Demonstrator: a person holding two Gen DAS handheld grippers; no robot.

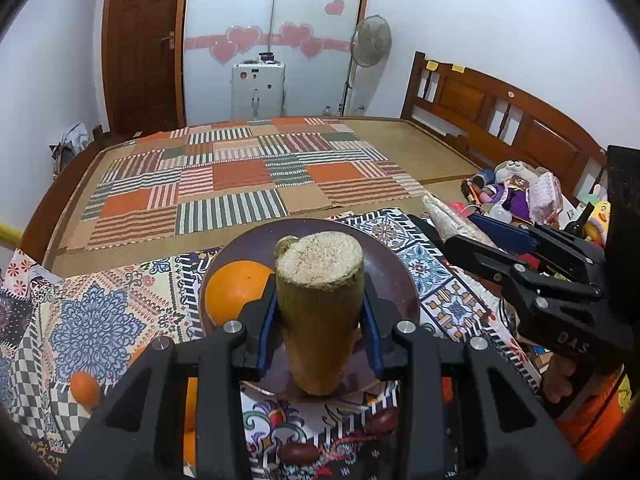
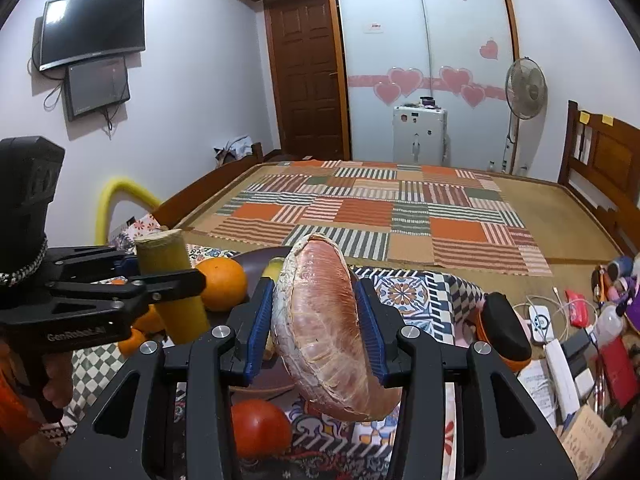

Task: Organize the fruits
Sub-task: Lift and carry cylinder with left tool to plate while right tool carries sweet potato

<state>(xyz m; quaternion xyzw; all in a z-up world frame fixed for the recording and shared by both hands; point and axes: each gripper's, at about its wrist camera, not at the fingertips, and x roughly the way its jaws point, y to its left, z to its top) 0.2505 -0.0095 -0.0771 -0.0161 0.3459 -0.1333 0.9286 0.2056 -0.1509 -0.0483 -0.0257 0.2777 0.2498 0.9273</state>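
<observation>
I am working in a home bedroom: wooden bed point(image 2: 400, 216), wardrobe point(image 2: 424, 52) with heart stickers, wall TV point(image 2: 92, 28), fan point(image 2: 525, 84), door point(image 2: 308, 76).

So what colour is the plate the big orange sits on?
Dark purple-brown plate, under the orange; clearest in the left wrist view.

Matt fibrous-cut sugarcane piece point(image 1: 320, 312), membrane-skinned glossy pomelo segment point(image 2: 324, 328), smooth orange point(image 1: 236, 292), glossy dark plate point(image 1: 384, 272), printed cloth point(image 1: 96, 320), wooden headboard point(image 1: 500, 116), black plastic grippers with blue pads point(image 1: 266, 332)
</observation>
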